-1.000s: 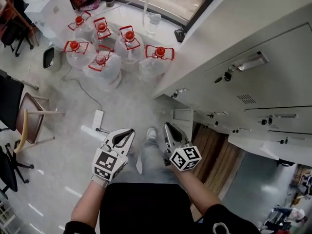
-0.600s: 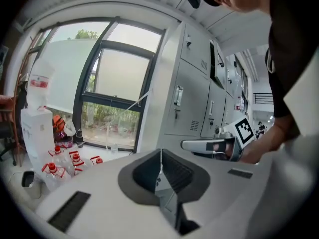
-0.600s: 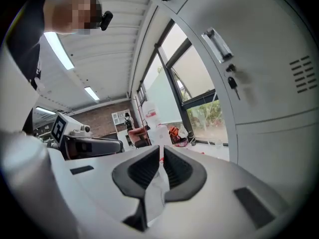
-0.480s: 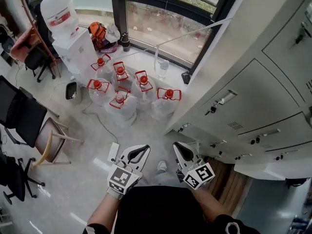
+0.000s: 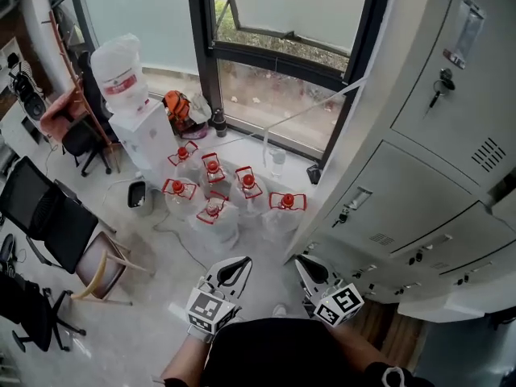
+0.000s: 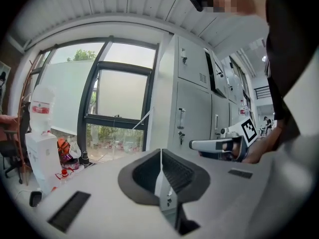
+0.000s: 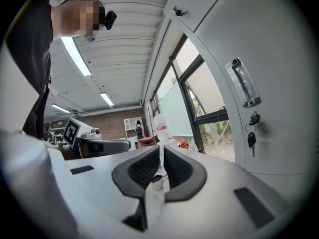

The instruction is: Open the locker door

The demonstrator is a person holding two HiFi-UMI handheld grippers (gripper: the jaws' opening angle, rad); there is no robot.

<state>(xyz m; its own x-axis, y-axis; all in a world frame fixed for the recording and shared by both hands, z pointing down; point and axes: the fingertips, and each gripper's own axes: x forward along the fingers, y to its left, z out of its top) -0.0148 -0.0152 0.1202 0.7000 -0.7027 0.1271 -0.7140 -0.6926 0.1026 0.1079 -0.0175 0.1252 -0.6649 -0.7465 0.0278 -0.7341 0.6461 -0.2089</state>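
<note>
A bank of grey lockers point(image 5: 435, 160) fills the right of the head view. Its upper door carries a metal handle point(image 5: 471, 29) with a key point(image 5: 439, 88) hanging in the lock below it. Both grippers are held low in front of the person, left of the lockers and apart from them. My left gripper point(image 5: 235, 269) is shut with nothing between its jaws. My right gripper point(image 5: 308, 269) is shut and empty too. In the right gripper view, a locker door's handle point(image 7: 242, 82) and key point(image 7: 251, 139) stand to the right of my right gripper point(image 7: 161, 154). The left gripper view has lockers point(image 6: 192, 103) beyond my left gripper point(image 6: 160, 156).
Several clear water jugs with red caps point(image 5: 213, 193) stand on the floor below the window point(image 5: 282, 22). A water dispenser point(image 5: 129, 95) is at the left, with chairs point(image 5: 48, 216) nearer the left edge.
Both grippers have risen, and the head view has tilted up: the window and the upper locker door with its handle and key have come into view.
</note>
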